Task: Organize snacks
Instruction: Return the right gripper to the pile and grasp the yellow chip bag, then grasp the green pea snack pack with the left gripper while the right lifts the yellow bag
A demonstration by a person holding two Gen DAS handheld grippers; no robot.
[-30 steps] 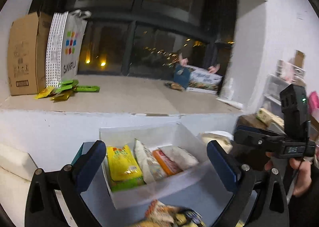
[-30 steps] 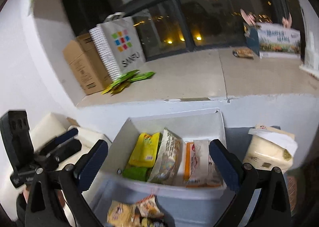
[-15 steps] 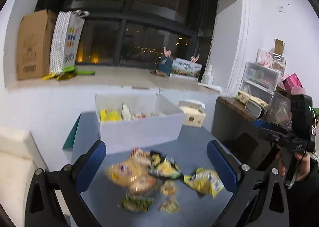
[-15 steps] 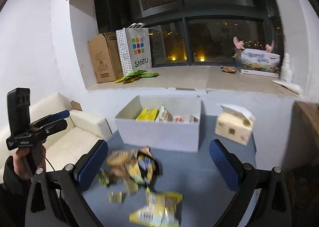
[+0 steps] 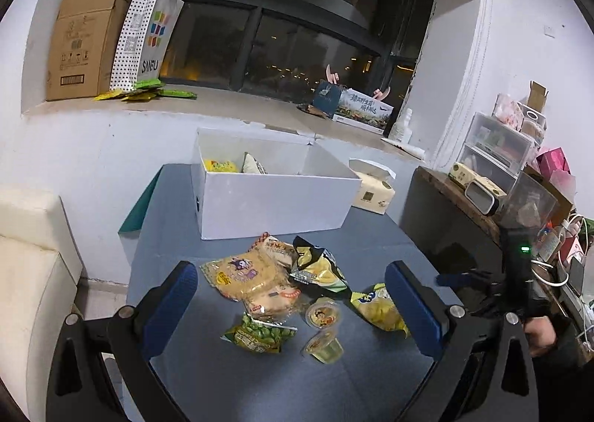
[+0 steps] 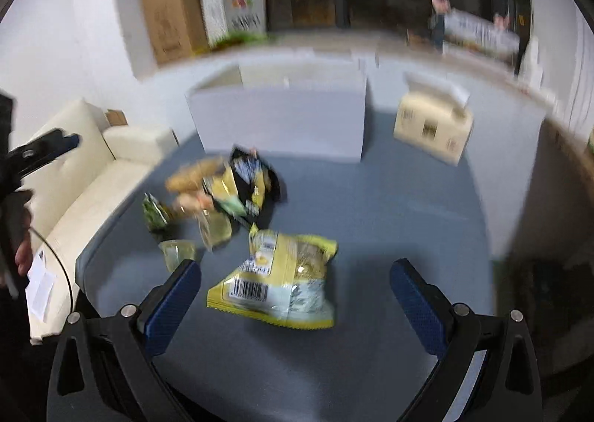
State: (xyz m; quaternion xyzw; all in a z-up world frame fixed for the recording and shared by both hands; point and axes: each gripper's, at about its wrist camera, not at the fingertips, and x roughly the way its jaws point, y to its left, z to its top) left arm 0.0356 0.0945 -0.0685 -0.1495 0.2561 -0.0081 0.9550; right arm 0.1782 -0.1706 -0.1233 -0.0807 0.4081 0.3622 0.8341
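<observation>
Both jaws wide open, empty. Pick step: right gripper (image 6: 295, 295) lines up w/ yellow chip bag (image 6: 276, 283) at frame centre; next lower, close.

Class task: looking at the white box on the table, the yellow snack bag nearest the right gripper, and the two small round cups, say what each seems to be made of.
White box: probably matte cardboard, flat with folded edges.
Yellow snack bag: glossy plastic film, crinkled, with highlights.
Small cups: likely clear plastic with printed foil lids; unsure.

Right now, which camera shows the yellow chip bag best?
The right wrist view: the yellow chip bag lies large and whole between its open claw, though blurred. The left wrist view shows it smaller, partly behind a finger.
</observation>
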